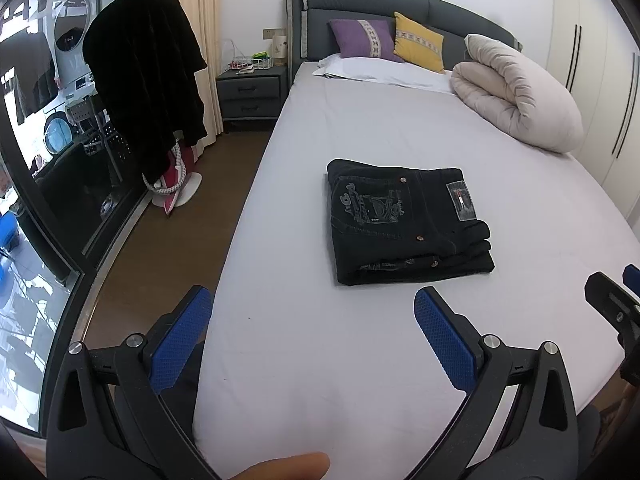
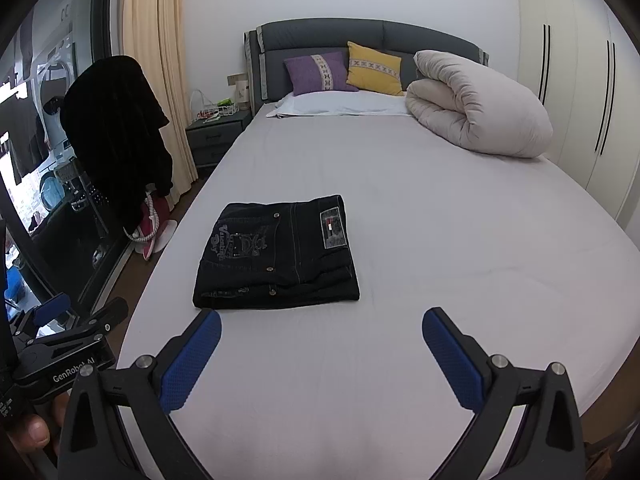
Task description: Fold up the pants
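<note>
Black jeans (image 1: 404,222) lie folded into a compact rectangle on the pale grey bed sheet (image 1: 360,360), back pocket embroidery and a waistband patch facing up. In the right wrist view the same jeans (image 2: 276,254) sit left of centre. My left gripper (image 1: 314,312) hovers open above the sheet, short of the jeans' near edge, holding nothing. My right gripper (image 2: 322,332) is also open and empty, just in front of the jeans. Each gripper shows at the edge of the other's view: the right gripper (image 1: 616,304) and the left gripper (image 2: 76,320).
A rolled beige duvet (image 1: 516,96) lies at the far right of the bed, with purple (image 1: 364,38) and yellow (image 1: 420,42) cushions against the headboard. A dark garment (image 1: 148,76) hangs left of the bed over the wood floor, near a nightstand (image 1: 250,94). A wardrobe (image 2: 576,92) stands right.
</note>
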